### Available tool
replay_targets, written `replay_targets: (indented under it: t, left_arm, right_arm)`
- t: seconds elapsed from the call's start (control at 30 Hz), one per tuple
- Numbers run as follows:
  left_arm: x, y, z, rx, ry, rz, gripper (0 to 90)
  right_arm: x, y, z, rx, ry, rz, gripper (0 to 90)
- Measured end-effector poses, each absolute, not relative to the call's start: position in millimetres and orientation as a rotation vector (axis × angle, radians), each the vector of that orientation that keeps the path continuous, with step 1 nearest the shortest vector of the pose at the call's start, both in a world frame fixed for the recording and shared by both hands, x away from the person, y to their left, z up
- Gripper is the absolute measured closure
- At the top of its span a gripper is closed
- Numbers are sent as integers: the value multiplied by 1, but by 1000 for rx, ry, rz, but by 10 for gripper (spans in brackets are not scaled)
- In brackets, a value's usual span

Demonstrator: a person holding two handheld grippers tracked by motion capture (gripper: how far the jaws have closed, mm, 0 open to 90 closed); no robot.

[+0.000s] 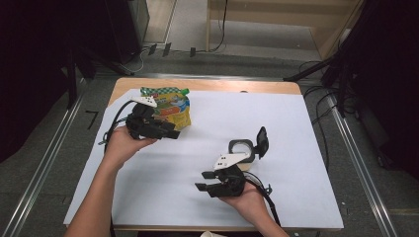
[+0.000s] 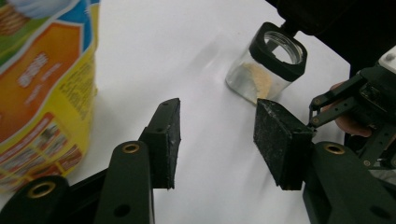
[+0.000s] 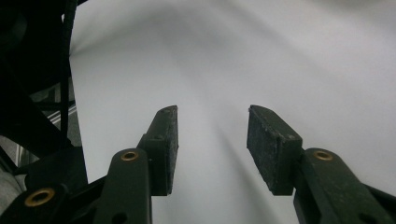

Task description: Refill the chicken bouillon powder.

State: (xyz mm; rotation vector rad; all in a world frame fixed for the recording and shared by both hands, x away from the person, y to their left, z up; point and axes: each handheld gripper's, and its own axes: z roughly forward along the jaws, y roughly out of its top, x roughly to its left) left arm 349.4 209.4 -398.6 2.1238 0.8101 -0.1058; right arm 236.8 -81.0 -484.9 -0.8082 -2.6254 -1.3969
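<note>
1. One snack bag [image 1: 170, 106], upright near the table's [image 1: 296, 197] back-left corner.
2. Left gripper [image 1: 170, 129] just beside the bag's front, jaws spread, nothing between the pads.
3. One white sheet [image 1: 286, 128] covers most of the table; bare stretch between the two grippers.
4. One clear jar [image 1: 242, 149], hinged black lid flipped open, right of centre.
5. Right gripper [image 1: 203, 180] just in front of the jar, jaws spread, empty, pointing left. Right half of the sheet free to the edge.
</note>
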Motion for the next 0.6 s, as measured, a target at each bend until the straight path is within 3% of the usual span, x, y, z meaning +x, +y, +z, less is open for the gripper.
replay_targets:
  t: [0.6]
  left_arm:
    - [368, 265, -404, 2079, 924, -25, 490]
  right_arm:
    - [233, -70, -498, -750, -2666, -1313, 546]
